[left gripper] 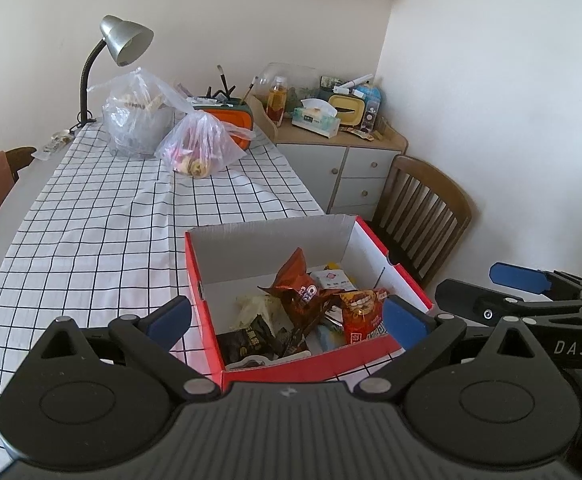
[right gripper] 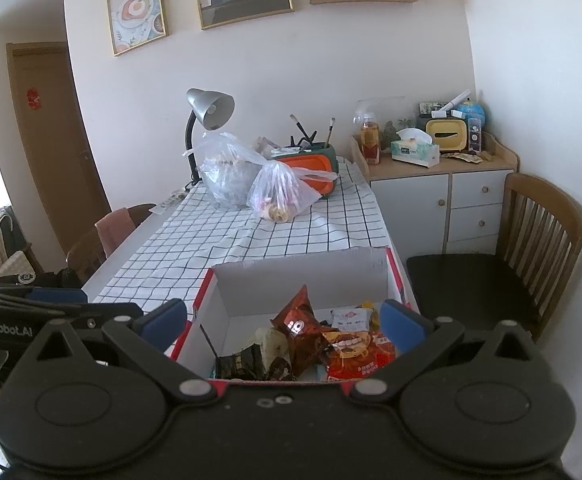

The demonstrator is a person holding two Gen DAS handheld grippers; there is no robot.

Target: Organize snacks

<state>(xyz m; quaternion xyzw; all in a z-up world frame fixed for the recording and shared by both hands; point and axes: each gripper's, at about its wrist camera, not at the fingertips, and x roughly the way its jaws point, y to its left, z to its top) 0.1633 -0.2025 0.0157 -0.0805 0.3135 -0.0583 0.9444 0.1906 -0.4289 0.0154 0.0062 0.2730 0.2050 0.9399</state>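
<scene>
Two tied plastic bags and a desk lamp sit way back at 11 o'clock on the checked tablecloth. The snacks are piled in the red box, dead ahead at 12 o'clock. Left gripper and right gripper are both spread wide, holding nothing, hanging over the box's near edge.

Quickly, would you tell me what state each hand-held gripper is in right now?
Left hand-held gripper: open, holding nothing.
Right hand-held gripper: open, holding nothing.

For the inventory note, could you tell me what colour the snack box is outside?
Red outside, white inside: the box shows best in the left wrist view.
</scene>
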